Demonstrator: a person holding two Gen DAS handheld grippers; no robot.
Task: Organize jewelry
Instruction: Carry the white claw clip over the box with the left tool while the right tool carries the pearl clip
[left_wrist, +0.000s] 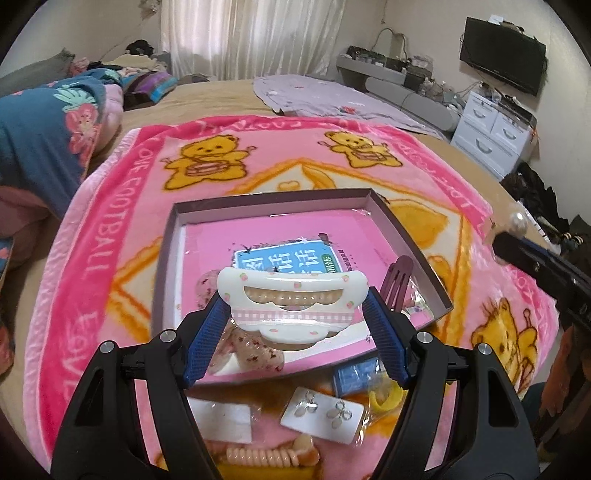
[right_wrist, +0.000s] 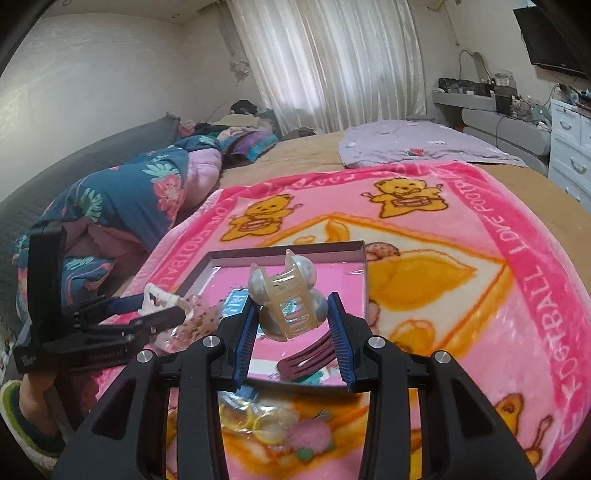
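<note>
Left claw (left_wrist: 295, 314) in the lower middle of its view is spread fairly wide, and its blue pads press on both ends of a white cloud-shaped hair clip (left_wrist: 291, 299) with a pink gingham band, carried above the near part of the shallow box tray (left_wrist: 166, 258). That tray sits on the pink teddy-bear blanket (left_wrist: 110, 229) spread over the bed, lined with a pink sheet and a blue printed card. Over in the right wrist view, the right claw (right_wrist: 293, 325) sits narrower, its pads clamped on a beige claw clip with pearly balls (right_wrist: 286, 295), held upright over the tray's near half. Beneath it, low in the tray, lies a maroon hair clip (right_wrist: 304, 360), and a speckled pink piece (left_wrist: 255, 350) rests at the tray's near left. In front of the tray on the blanket: a card of flower earrings (left_wrist: 321, 415) lower centre in the left view, a peach spiral hair tie (left_wrist: 258, 459) at the bottom edge, and a bag of yellow rings (right_wrist: 243, 417) with a pink pompom (right_wrist: 308, 435) at the bottom of the right view. The left claw also shows at the left edge there, the white clip in its grip.
</note>
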